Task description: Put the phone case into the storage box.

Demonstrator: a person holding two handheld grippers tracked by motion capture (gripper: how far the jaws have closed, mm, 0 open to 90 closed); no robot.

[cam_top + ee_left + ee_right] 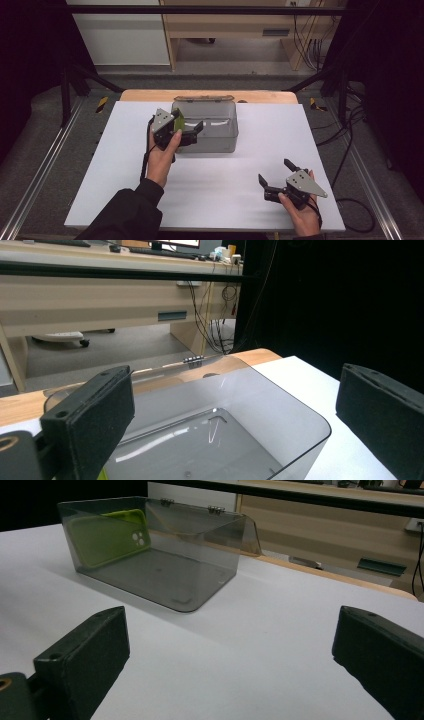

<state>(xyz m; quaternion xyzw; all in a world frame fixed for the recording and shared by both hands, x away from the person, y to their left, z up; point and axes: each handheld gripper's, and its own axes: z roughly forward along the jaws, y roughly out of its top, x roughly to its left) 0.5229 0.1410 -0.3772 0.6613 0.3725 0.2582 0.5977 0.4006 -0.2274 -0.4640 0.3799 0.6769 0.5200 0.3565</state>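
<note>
At the frame's centre, the left gripper (189,131) hovers wide open over the smoky clear box (220,137) — a green phone case (107,535) leans inside its left wall. Lower right, the right gripper (274,176) gapes empty.

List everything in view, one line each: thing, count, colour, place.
box: one, clear smoky grey, lid hinged open, at the far middle of the table.
phone case: one, lime green, standing inside the box against one end wall.
table: one, white top with a wooden far edge.
desk: one, light wood, on the floor beyond the table.
left gripper: one, black, open, at the box's left end.
right gripper: one, black, open, near right of the table.
</note>
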